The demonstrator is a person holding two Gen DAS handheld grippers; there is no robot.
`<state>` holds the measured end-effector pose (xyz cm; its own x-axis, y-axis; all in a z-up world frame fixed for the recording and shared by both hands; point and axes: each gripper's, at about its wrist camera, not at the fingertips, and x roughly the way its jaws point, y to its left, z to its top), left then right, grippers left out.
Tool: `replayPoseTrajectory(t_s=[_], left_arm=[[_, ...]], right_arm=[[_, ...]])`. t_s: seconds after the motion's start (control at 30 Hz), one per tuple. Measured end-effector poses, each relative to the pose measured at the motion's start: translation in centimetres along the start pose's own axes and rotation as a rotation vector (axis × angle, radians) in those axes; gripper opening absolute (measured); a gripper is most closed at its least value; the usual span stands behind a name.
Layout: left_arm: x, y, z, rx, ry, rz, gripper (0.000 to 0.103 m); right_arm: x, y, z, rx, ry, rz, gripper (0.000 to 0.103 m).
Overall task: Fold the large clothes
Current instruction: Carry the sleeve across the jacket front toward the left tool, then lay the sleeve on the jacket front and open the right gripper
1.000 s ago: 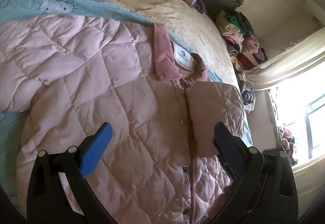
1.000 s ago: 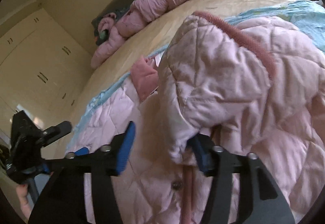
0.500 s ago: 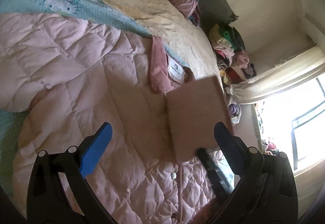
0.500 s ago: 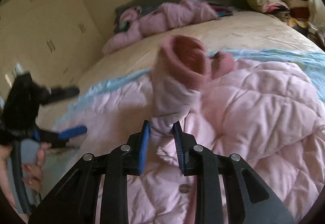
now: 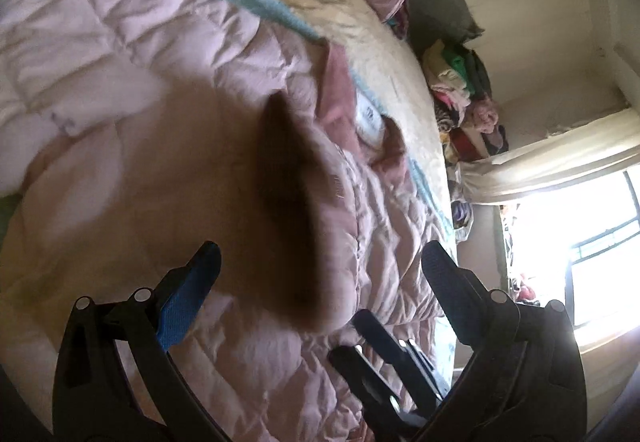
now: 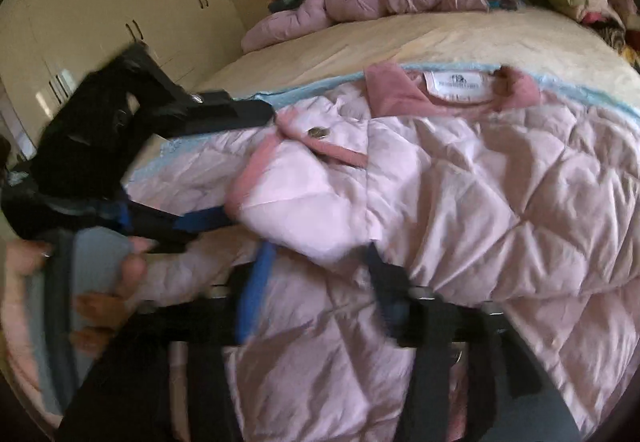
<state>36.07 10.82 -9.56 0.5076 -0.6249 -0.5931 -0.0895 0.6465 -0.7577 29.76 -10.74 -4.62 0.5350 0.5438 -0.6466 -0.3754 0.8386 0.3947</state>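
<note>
On bed (image 6: 440, 37) pink jacket (image 6: 500, 193) flat, collar (image 6: 400, 91) toward headboard, sleeve (image 6: 304, 197) folded across

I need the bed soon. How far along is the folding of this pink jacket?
Early stage. Done: the pink quilted jacket lies flat on the bed, one sleeve folded across its front. In hand: the right gripper is opening, its pads off the sleeve; the left gripper is open beside it. Left: the other sleeve and folding the body.
</note>
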Motion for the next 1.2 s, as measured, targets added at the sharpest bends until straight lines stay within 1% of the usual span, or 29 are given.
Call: replayPoseTrajectory(t_s=[0.1, 0.2, 0.23, 0.27, 0.3, 0.33, 0.37, 0.4, 0.43, 0.47, 0.5, 0.53, 0.57, 0.6, 0.67, 0.7, 0.73, 0.8, 0.9, 1.0, 1.13, 1.2], left_arm=[[0.9, -0.1, -0.3, 0.023, 0.021, -0.001, 0.094], [2.0, -0.5, -1.0, 0.073, 0.021, 0.053, 0.093], [2.3, -0.7, -1.3, 0.096, 0.007, 0.062, 0.085], [2.6, -1.1, -1.7, 0.123, 0.01, 0.084, 0.073], [3.0, -1.5, -2.0, 0.153, 0.014, 0.127, 0.049], [3.3, -2.1, -2.4, 0.202, 0.008, 0.181, 0.037], [3.3, -2.5, -2.6, 0.235, -0.004, 0.191, 0.032], [3.2, -2.7, -2.5, 0.246, -0.013, 0.193, 0.025], [2.7, -3.0, -2.5, 0.256, -0.03, 0.186, 0.023], [1.9, -3.4, -2.3, 0.266, -0.054, 0.177, 0.022], [1.0, -3.7, -2.1, 0.273, -0.083, 0.172, 0.021], [-0.5, -4.2, -1.8, 0.284, -0.131, 0.166, 0.021], [-1.4, -4.5, -1.6, 0.294, -0.158, 0.17, 0.021], [-2.6, -5.0, -1.4, 0.317, -0.196, 0.189, 0.021], [-3.7, -5.2, -1.2, 0.356, -0.228, 0.252, 0.021], [-3.7, -4.9, -1.1, 0.359, -0.228, 0.269, 0.021], [-3.4, -4.3, -1.0, 0.351, -0.218, 0.288, 0.021], [-2.5, -2.8, -0.9, 0.312, -0.184, 0.31, 0.021], [-1.6, -1.2, -0.5, 0.276, -0.173, 0.369, 0.02], [-1.0, 0.1, -0.4, 0.237, -0.168, 0.381, 0.02], [-0.4, 0.3, -0.7, 0.255, -0.154, 0.418, 0.02], [-0.3, 0.6, -0.7, 0.247, -0.146, 0.419, 0.021]], right_arm=[[-1.0, -0.4, -0.3, 0.022, 0.006, 0.006, 0.058], [-2.9, -1.7, -0.4, 0.061, -0.018, 0.014, 0.058], [-3.9, -2.3, -0.4, 0.074, -0.033, 0.0, 0.058], [-4.6, -2.8, -0.5, 0.082, -0.042, -0.003, 0.058], [-5.5, -3.4, -0.5, 0.091, -0.054, -0.015, 0.058], [-6.3, -4.2, -0.5, 0.104, -0.066, -0.042, 0.058], [-6.8, -4.8, -0.5, 0.114, -0.073, -0.059, 0.058], [-7.4, -5.5, -0.5, 0.124, -0.081, -0.074, 0.058], [-8.1, -6.3, -0.5, 0.135, -0.092, -0.095, 0.058], [-9.0, -7.4, -0.3, 0.154, -0.107, -0.138, 0.058], [-9.7, -8.3, -0.3, 0.169, -0.119, -0.163, 0.058], [-10.3, -9.3, -0.1, 0.185, -0.134, -0.18, 0.058], [-11.3, -10.6, 0.1, 0.215, -0.16, -0.221, 0.058], [-11.9, -11.4, 0.2, 0.232, -0.174, -0.257, 0.058], [-12.9, -13.3, 0.5, 0.267, -0.198, -0.34, 0.058], [-13.1, -14.1, 0.6, 0.283, -0.204, -0.375, 0.058], [-13.0, -14.7, 0.7, 0.291, -0.203, -0.388, 0.058], [-12.2, -16.2, 1.4, 0.322, -0.178, -0.43, 0.058], [-10.7, -17.3, 2.1, 0.339, -0.154, -0.434, 0.058], [-9.2, -17.9, 2.7, 0.328, -0.123, -0.448, 0.058], [-6.9, -19.1, 3.3, 0.325, -0.075, -0.47, 0.058], [-5.6, -20.4, 2.9, 0.355, -0.026, -0.483, 0.058]])
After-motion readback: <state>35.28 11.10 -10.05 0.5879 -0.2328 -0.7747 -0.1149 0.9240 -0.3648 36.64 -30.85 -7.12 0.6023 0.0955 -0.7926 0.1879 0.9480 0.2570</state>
